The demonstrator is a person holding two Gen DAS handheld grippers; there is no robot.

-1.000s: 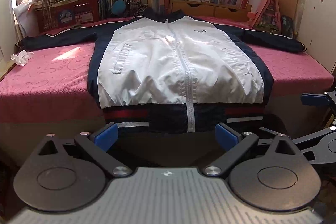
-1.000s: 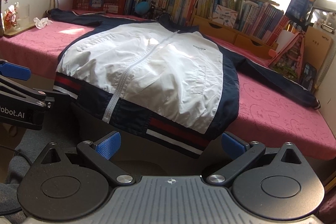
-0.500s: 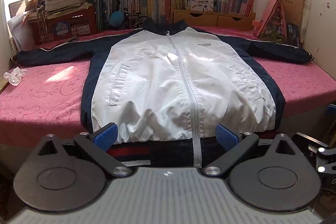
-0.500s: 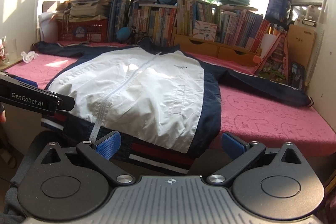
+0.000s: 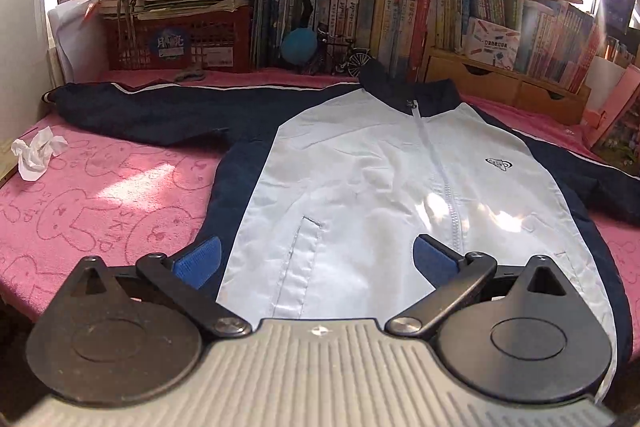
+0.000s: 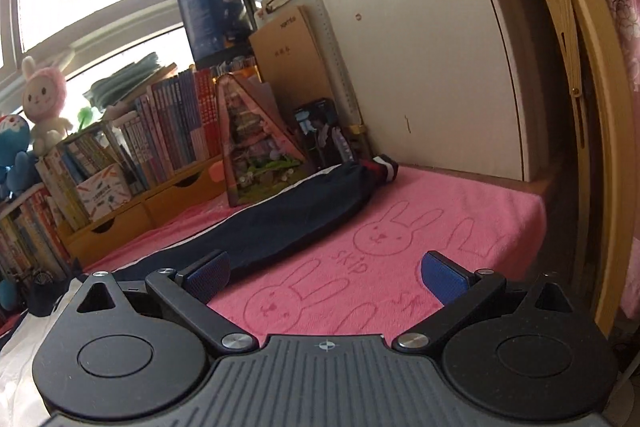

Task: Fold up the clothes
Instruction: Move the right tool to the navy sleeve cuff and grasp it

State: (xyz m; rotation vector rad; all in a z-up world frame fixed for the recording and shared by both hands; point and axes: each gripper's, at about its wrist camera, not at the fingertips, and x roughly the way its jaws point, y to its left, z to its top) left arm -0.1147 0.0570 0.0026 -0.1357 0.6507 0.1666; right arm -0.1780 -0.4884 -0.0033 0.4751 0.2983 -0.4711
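lying flat, zipped, on pink towel [image 5: 100, 211]: jacket [image 5: 384, 195], centre frame. thin slick shell, light, floppy, likely slides. left gripper [image 5: 316, 259] fingers spread over hem; right gripper [image 6: 326, 277] spread beside sleeve [image 6: 288, 215]. pinch cuffs, fold inward.

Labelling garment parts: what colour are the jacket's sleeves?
Dark navy with a thin white stripe; the sleeves show best in the left wrist view.

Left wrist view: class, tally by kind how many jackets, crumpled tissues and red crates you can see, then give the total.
jacket: 1
crumpled tissue: 1
red crate: 1
Total: 3
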